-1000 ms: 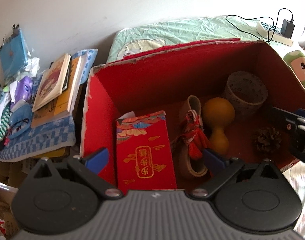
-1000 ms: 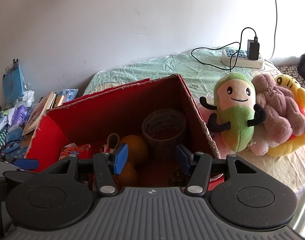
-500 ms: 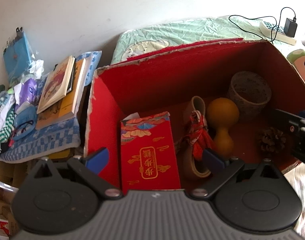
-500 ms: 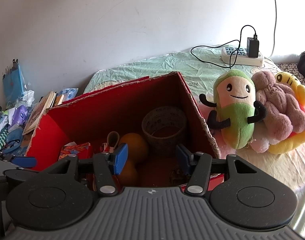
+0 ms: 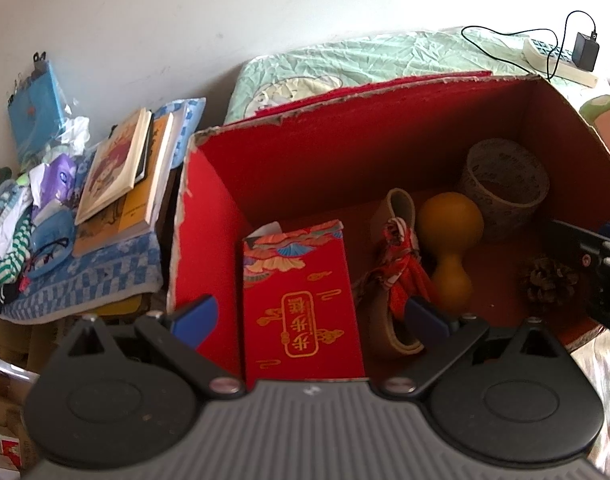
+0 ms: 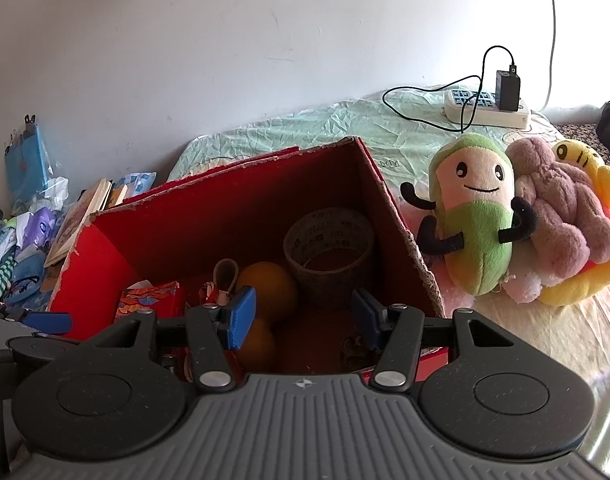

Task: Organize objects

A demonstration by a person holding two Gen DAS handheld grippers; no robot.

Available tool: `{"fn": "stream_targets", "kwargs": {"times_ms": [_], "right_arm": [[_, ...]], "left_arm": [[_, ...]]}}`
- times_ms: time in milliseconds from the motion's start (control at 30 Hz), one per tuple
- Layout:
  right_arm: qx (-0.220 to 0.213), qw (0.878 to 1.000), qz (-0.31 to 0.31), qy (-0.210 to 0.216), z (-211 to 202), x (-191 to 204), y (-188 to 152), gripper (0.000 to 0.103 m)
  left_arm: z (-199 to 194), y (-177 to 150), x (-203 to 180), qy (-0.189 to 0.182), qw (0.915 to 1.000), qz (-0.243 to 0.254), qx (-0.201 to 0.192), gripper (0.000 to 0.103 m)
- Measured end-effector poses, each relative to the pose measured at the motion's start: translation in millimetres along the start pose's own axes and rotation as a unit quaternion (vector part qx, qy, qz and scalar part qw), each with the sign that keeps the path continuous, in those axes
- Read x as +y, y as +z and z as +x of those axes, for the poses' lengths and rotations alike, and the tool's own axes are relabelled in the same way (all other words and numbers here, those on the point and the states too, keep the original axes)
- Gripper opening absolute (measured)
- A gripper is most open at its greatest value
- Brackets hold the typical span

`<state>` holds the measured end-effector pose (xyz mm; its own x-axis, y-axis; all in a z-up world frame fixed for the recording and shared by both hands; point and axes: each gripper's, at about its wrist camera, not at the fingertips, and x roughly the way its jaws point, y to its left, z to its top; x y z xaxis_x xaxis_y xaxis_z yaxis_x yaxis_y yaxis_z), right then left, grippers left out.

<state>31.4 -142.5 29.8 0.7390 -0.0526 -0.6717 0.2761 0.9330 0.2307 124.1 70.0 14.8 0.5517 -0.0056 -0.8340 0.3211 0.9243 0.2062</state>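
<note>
An open red cardboard box [image 5: 305, 168] [image 6: 233, 208] sits on the bed. Inside lie a red packet with gold print [image 5: 301, 300], a tan strap with a red knotted cord [image 5: 401, 264], an orange gourd [image 5: 451, 240] [image 6: 269, 288], a patterned cup [image 5: 503, 188] [image 6: 329, 248] and a pine cone [image 5: 549, 280]. My left gripper [image 5: 311, 316] hovers open over the box's near left side, nothing between its fingers. My right gripper [image 6: 301, 318] hangs open above the box's near right side, empty. A green plush toy [image 6: 477, 224] lies right of the box.
Pink and yellow plush toys [image 6: 561, 216] lie beside the green one. A power strip with a charger [image 6: 489, 104] rests on the green sheet near the wall. Left of the box, stacked books [image 5: 121, 176] and clutter cover a blue checked cloth [image 5: 85, 276].
Both grippers have drifted slightly leftward and back, so the box sits a little further right in the left view. Nothing was grasped or released.
</note>
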Motion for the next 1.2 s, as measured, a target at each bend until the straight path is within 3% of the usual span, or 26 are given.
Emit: {"fn": "stream_targets", "kwargs": {"times_ms": [1200], "right_arm": [[-0.010, 1.000, -0.015, 0.007, -7, -5, -4, 0.056]], "left_arm": [[-13, -6, -2, 0.039, 0.9990, -0.008, -0.019, 0.100]]}}
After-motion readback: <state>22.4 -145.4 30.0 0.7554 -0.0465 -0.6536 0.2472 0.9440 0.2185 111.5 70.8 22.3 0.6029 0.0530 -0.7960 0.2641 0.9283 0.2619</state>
